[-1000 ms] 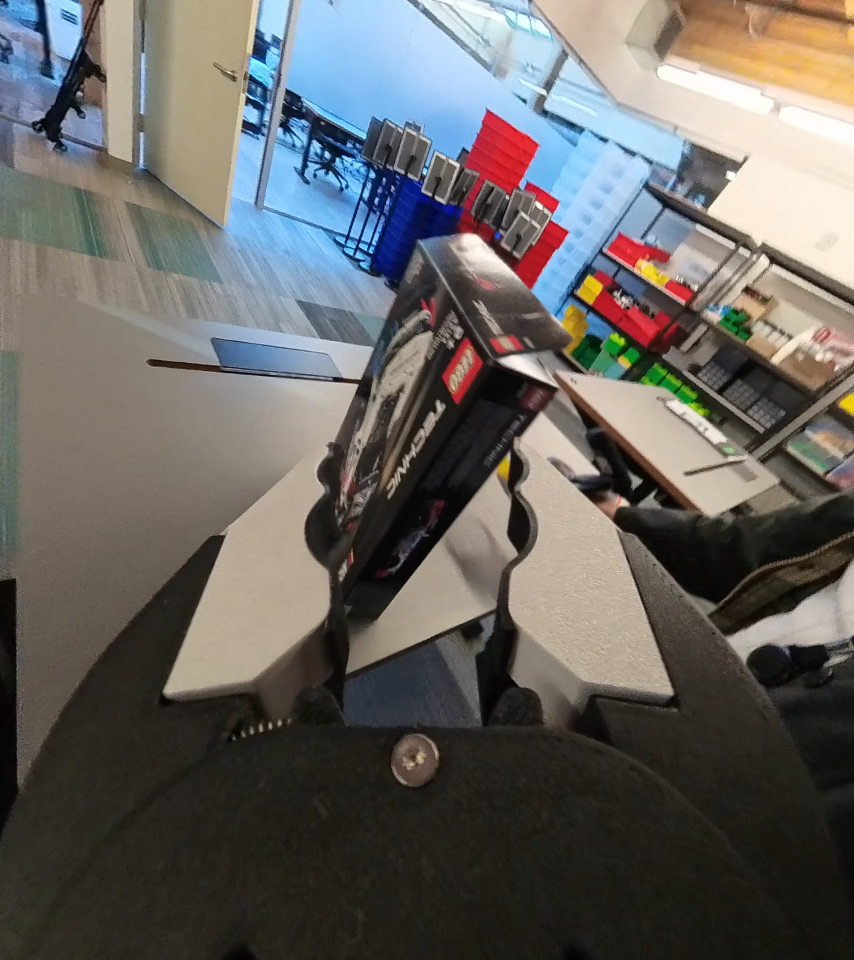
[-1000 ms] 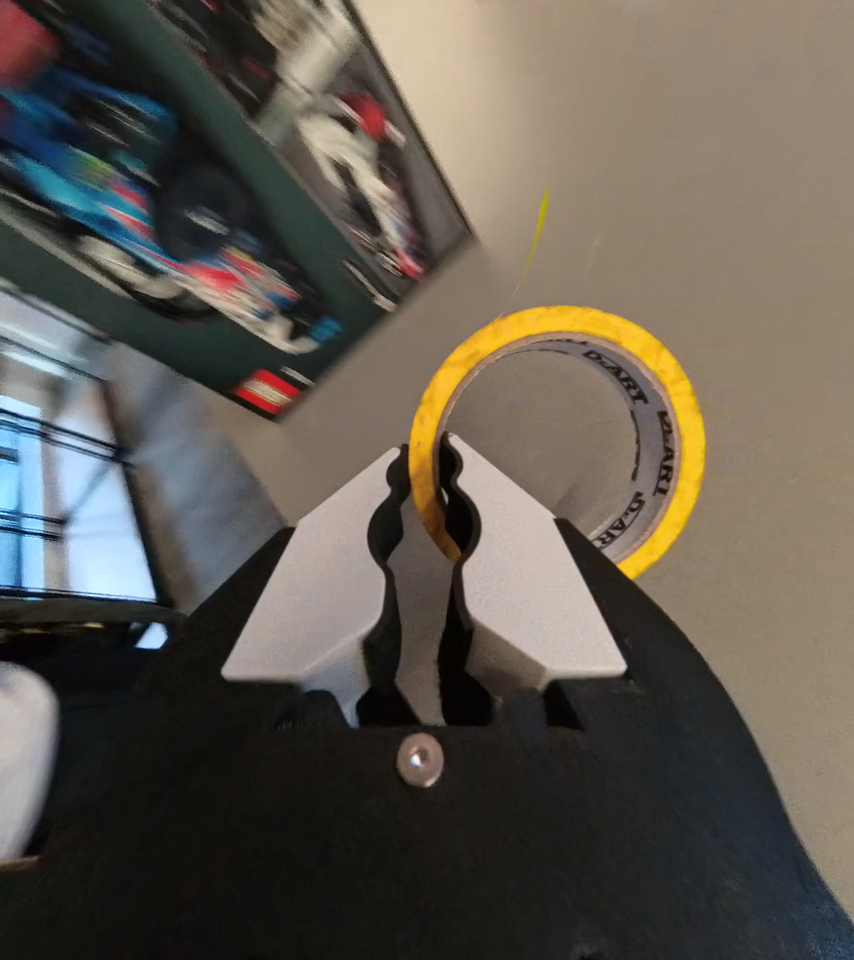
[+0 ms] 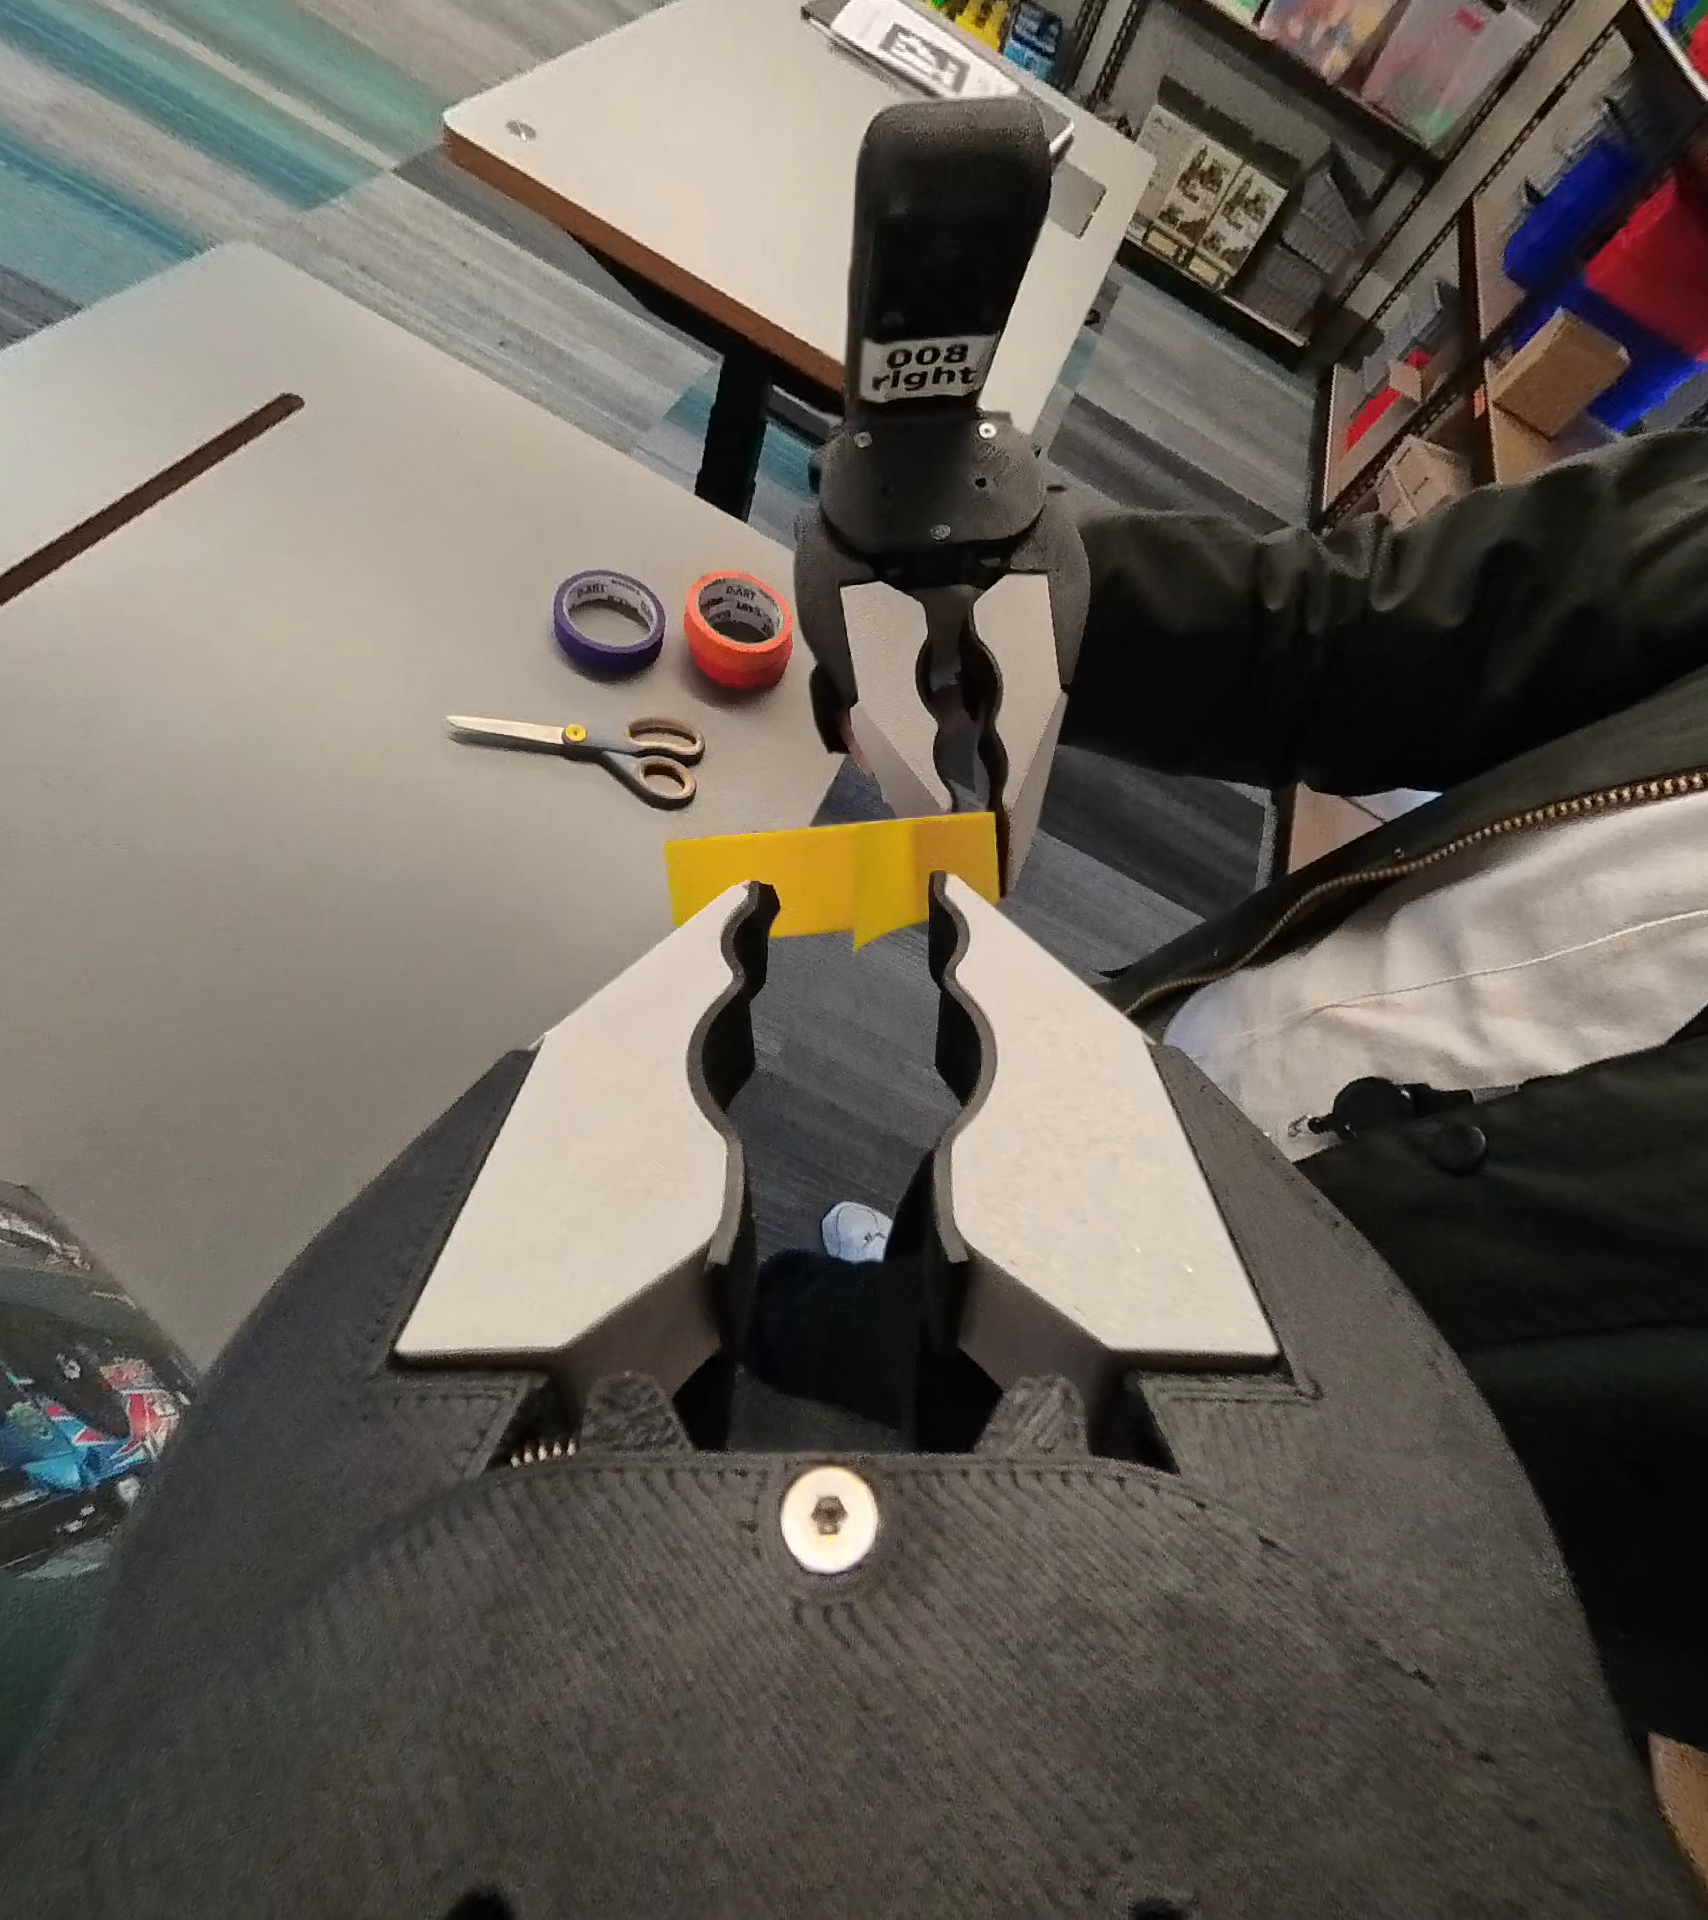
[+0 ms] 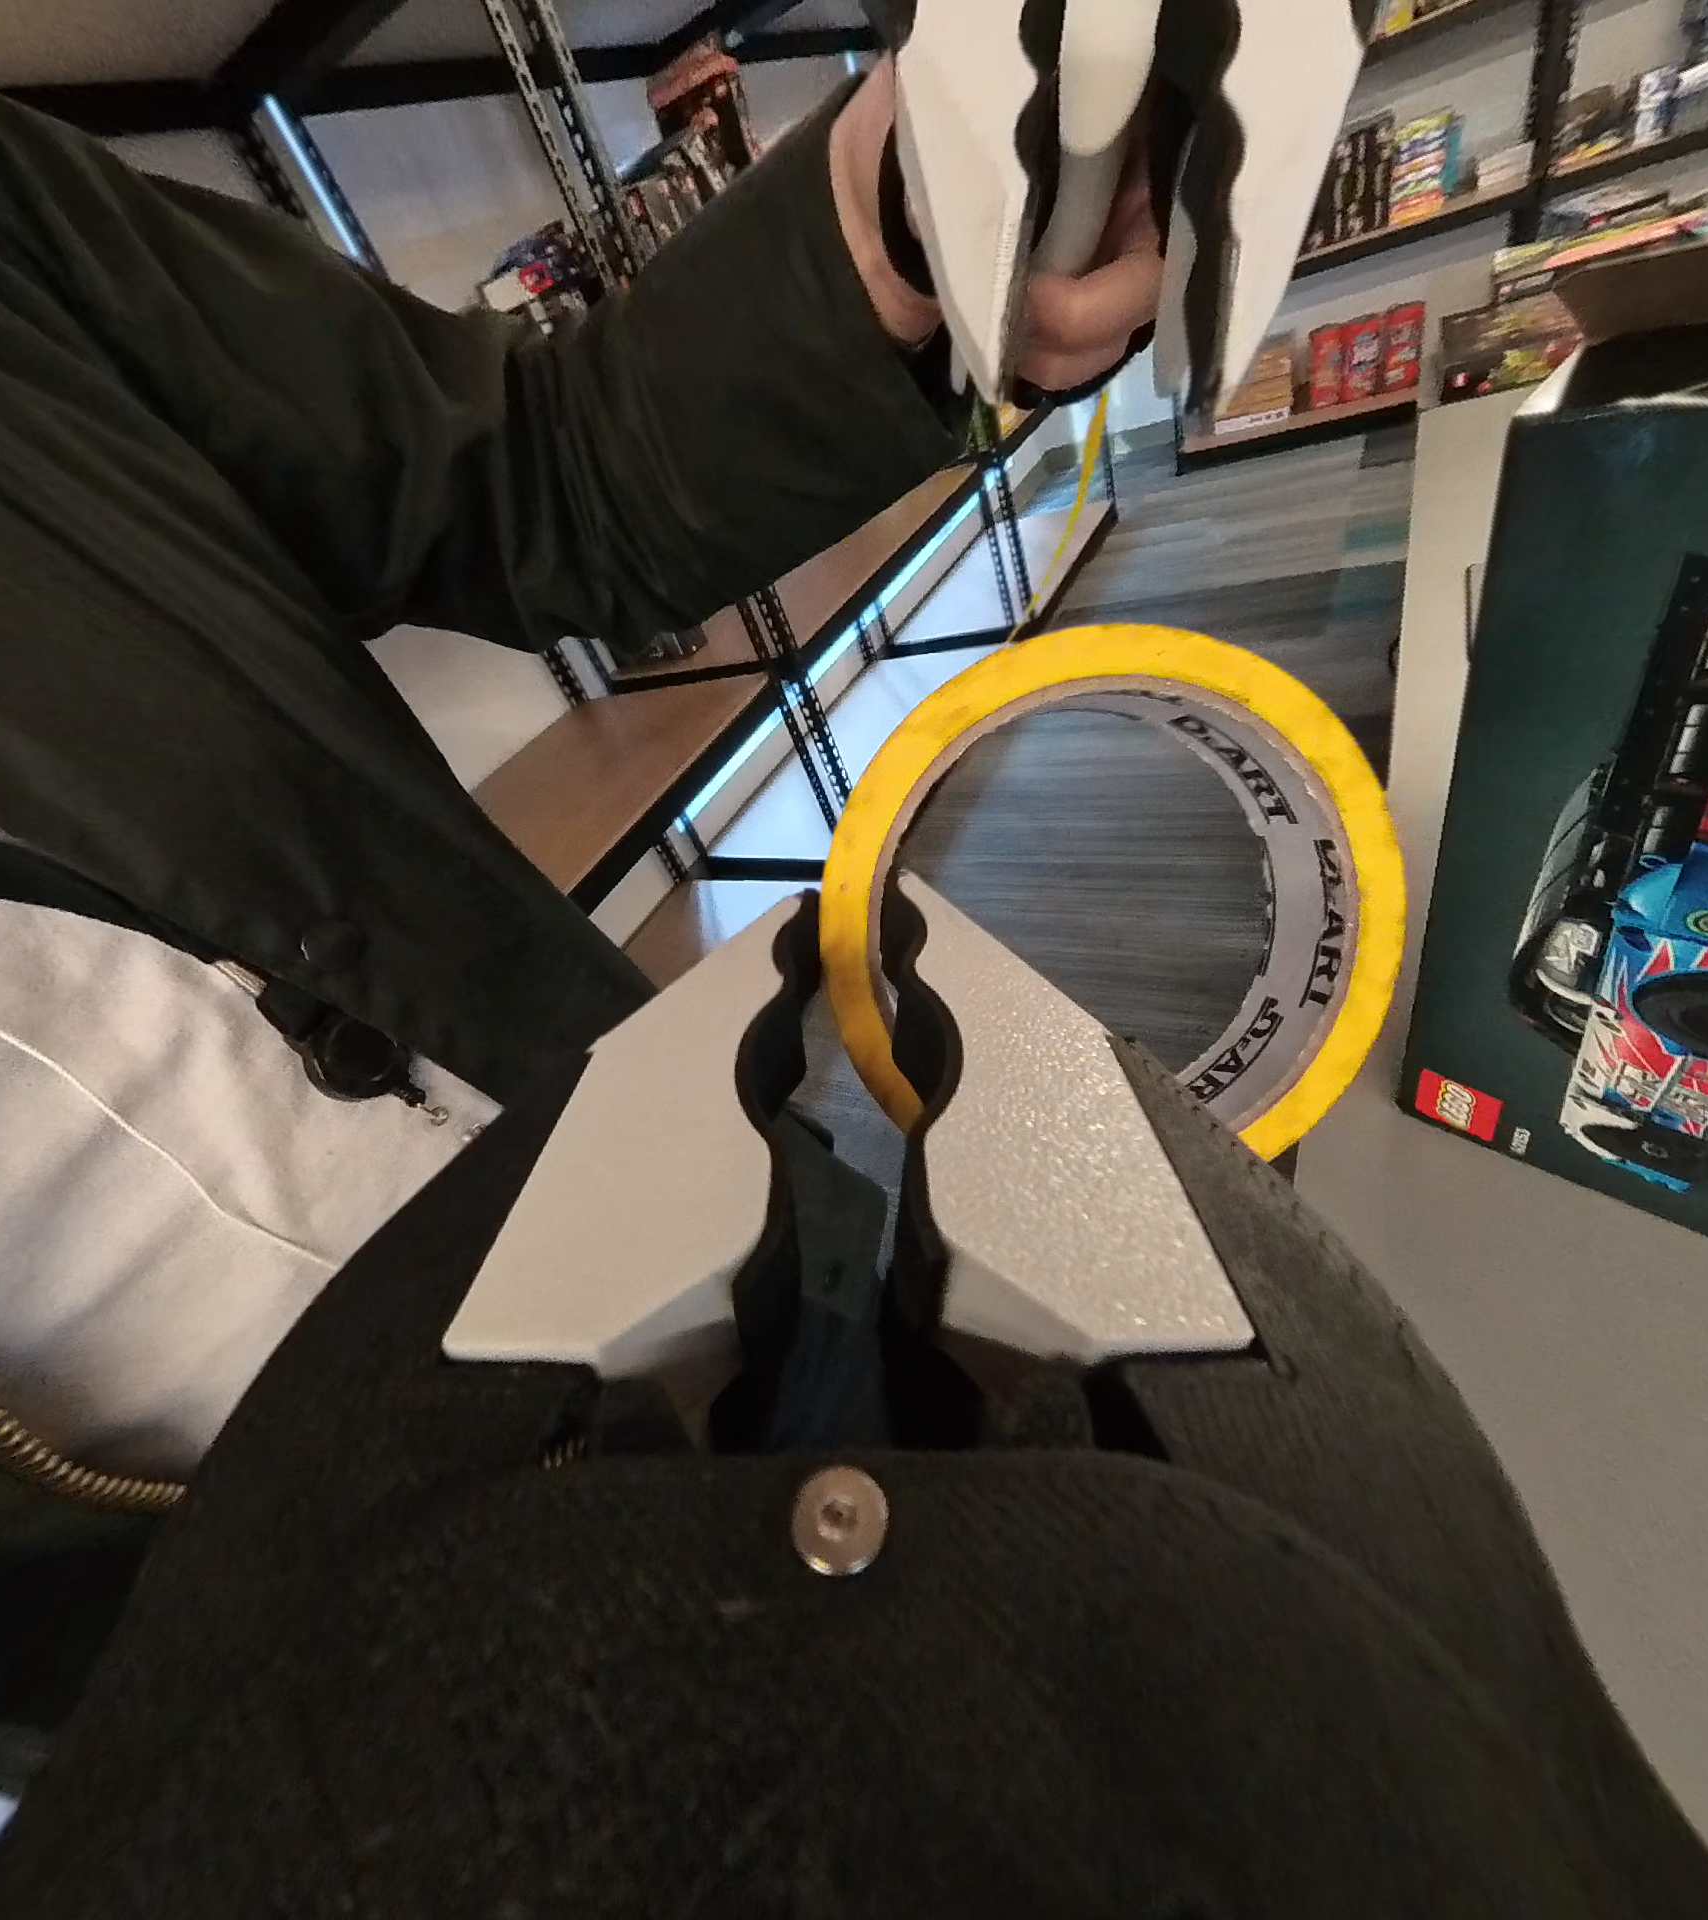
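- The wall of the yellow tape roll (image 4: 1349,831) is pinched between the jaws of the right gripper (image 4: 855,914). One finger is set inside the ring and the other outside, and they are closed down to the thickness of the tape.
- The jaws of the left gripper (image 3: 845,894) are held well apart, and nothing is clamped between them. The roll is seen edge-on just beyond their tips.
- A thin loose tail of yellow tape (image 4: 1068,520) is drawn from the roll toward the left gripper. Whether it is touched by those fingers cannot be told.
- The roll is held in the air, clear of any surface, just off the near right edge of the grey table (image 3: 154,727), with floor seen through the ring.
- Farther left on the table a pair of scissors (image 3: 601,746) is laid flat. Beyond it a purple tape roll (image 3: 609,621) and an orange tape roll (image 3: 738,629) are set just beside each other, well apart from both grippers.
- A printed toy box (image 4: 1660,831) is stood on the table near its near edge, close to the held roll.
- Room on the right is bounded by the person's dark sleeve (image 3: 1401,644) and jacket. A second table (image 3: 725,187) and stocked shelving (image 3: 1608,260) are seen far off.
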`<state>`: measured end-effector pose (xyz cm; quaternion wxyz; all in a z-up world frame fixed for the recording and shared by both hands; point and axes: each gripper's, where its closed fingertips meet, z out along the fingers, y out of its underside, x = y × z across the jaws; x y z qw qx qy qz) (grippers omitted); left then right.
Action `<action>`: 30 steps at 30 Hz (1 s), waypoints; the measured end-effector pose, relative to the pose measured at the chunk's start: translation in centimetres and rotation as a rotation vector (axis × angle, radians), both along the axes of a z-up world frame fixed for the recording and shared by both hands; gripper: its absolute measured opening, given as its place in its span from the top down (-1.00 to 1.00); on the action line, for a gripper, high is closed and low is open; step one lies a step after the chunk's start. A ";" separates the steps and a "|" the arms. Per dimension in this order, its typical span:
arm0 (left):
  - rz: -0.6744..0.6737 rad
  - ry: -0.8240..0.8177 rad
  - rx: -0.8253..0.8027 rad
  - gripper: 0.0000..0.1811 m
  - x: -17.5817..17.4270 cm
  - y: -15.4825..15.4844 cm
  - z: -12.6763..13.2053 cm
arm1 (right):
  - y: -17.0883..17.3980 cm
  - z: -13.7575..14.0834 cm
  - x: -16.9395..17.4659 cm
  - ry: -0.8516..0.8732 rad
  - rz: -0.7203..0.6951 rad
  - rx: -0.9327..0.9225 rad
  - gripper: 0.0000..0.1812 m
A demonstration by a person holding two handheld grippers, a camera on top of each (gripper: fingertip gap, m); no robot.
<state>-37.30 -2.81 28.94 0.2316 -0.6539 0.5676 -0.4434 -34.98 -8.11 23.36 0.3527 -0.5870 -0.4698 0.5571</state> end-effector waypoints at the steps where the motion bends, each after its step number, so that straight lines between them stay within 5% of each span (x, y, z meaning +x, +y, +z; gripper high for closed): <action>1: -0.009 0.015 -0.006 0.71 -0.2 0.2 -0.3 | 0.5 -0.1 -0.3 -0.002 0.008 0.003 0.89; 5: -0.065 0.066 -0.013 1.00 -1.3 1.6 -1.6 | 3.0 -0.5 -1.6 -0.011 0.027 -0.004 0.89; 20: 0.183 0.287 0.004 1.00 -7.4 13.7 -0.5 | 14.4 1.3 -7.9 0.064 0.041 -0.597 0.90; 30: 0.223 0.210 -0.396 1.00 -8.5 20.2 -0.1 | 20.1 3.8 -8.1 -0.110 0.034 -0.891 0.89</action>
